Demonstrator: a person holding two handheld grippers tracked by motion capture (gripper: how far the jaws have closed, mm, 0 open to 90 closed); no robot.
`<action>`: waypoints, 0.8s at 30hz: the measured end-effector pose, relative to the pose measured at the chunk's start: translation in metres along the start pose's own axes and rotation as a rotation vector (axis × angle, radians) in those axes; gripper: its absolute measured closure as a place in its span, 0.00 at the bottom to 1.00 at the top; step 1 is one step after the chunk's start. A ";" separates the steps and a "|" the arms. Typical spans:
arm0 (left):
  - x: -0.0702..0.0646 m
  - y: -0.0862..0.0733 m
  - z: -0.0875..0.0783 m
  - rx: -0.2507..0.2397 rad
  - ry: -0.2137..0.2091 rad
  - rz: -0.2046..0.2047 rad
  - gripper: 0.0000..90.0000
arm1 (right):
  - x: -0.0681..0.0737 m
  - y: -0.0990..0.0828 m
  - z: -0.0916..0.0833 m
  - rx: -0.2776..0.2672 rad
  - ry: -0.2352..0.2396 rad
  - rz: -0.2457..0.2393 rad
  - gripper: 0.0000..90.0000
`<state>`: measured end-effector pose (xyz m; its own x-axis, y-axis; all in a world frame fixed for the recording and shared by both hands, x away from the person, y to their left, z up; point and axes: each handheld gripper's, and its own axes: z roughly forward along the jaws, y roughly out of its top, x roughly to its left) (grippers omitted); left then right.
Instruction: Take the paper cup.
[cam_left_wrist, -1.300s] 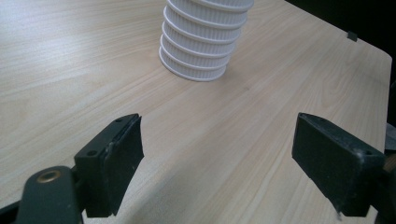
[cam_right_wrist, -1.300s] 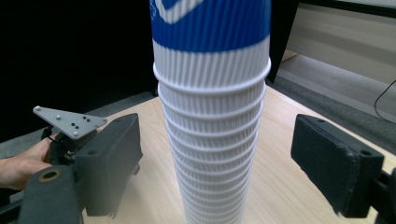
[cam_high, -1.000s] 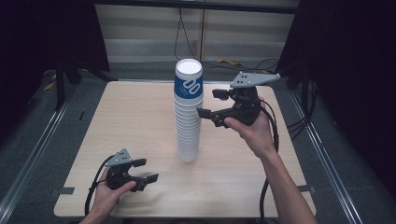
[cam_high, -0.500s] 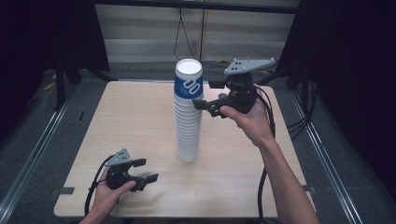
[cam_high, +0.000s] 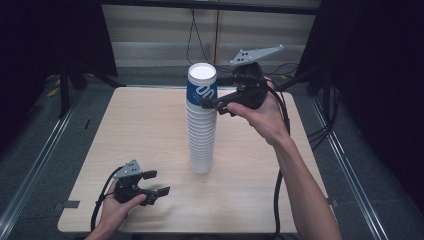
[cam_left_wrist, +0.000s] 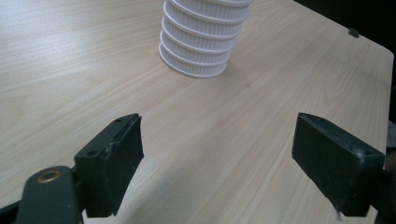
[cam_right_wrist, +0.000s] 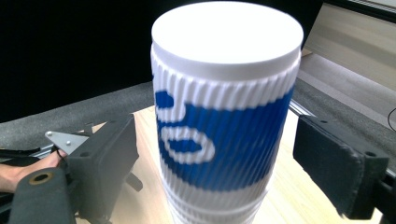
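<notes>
While the right hand-held gripper had just been opening its jaws, the top cup stood between them untouched, capping the upright cup stack mid-counter. Far below, the left hand-held gripper rested open and empty, so the right was nearer.

1. The high view looks forward and down from above the person's side of the table.
2. The left gripper view rides low on the left gripper, near the tabletop, facing the foot of the cup stack ahead of its jaws.
3. The right gripper view sits close to the stack's top cup, which stands between the right gripper's jaws.
4. All three views share the stack.
</notes>
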<state>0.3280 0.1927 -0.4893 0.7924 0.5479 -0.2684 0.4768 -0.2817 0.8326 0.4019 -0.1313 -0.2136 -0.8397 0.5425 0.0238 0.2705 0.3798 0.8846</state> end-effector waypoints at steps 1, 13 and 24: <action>0.000 0.000 0.000 0.000 0.000 0.000 0.18 | 0.000 0.002 0.001 0.002 0.003 -0.002 0.15; 0.000 0.000 0.001 0.002 -0.006 0.004 0.18 | 0.001 0.022 0.010 0.021 0.018 -0.020 0.17; 0.000 0.000 0.001 0.003 -0.008 0.006 0.18 | -0.003 0.027 0.022 0.048 0.011 -0.021 0.26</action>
<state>0.3283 0.1916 -0.4898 0.7979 0.5402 -0.2675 0.4735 -0.2869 0.8328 0.4218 -0.1063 -0.2001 -0.8505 0.5259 0.0103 0.2746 0.4272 0.8614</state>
